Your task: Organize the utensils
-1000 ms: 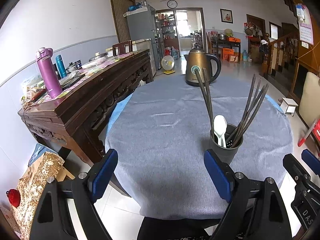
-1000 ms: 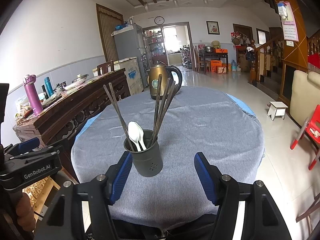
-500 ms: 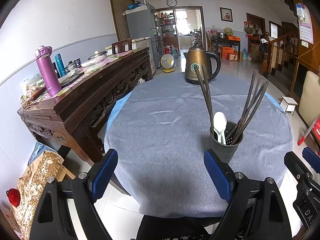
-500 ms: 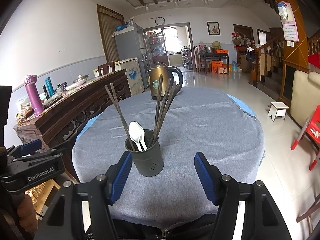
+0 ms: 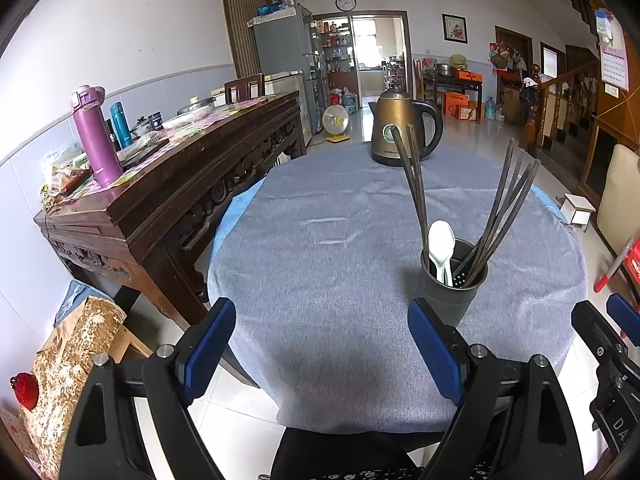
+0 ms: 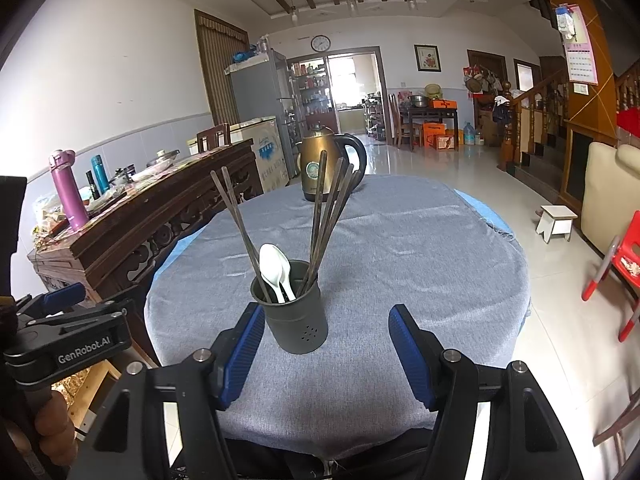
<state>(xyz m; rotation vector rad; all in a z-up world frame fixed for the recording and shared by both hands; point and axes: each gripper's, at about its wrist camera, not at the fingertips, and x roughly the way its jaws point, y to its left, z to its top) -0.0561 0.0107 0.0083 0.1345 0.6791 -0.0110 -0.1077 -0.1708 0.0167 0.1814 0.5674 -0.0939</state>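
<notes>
Dark cup (image 6: 295, 312) upright near the table's (image 6: 400, 248) near edge, holding chopsticks (image 6: 328, 216) and white spoons (image 6: 274, 268). Right gripper (image 6: 326, 354) wide apart, empty, just before the cup. Left gripper (image 5: 320, 354) spread wider, empty, left of it. Kettle (image 5: 400, 128) far.

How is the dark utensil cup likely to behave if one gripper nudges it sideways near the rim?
The utensil cup looks prone to tipping: the long chopsticks stand far above its rim and lean outward, raising the weight. The grey tablecloth probably grips its base, so it may topple rather than slide. The white spoons sit loose and would likely rattle or shift.
</notes>
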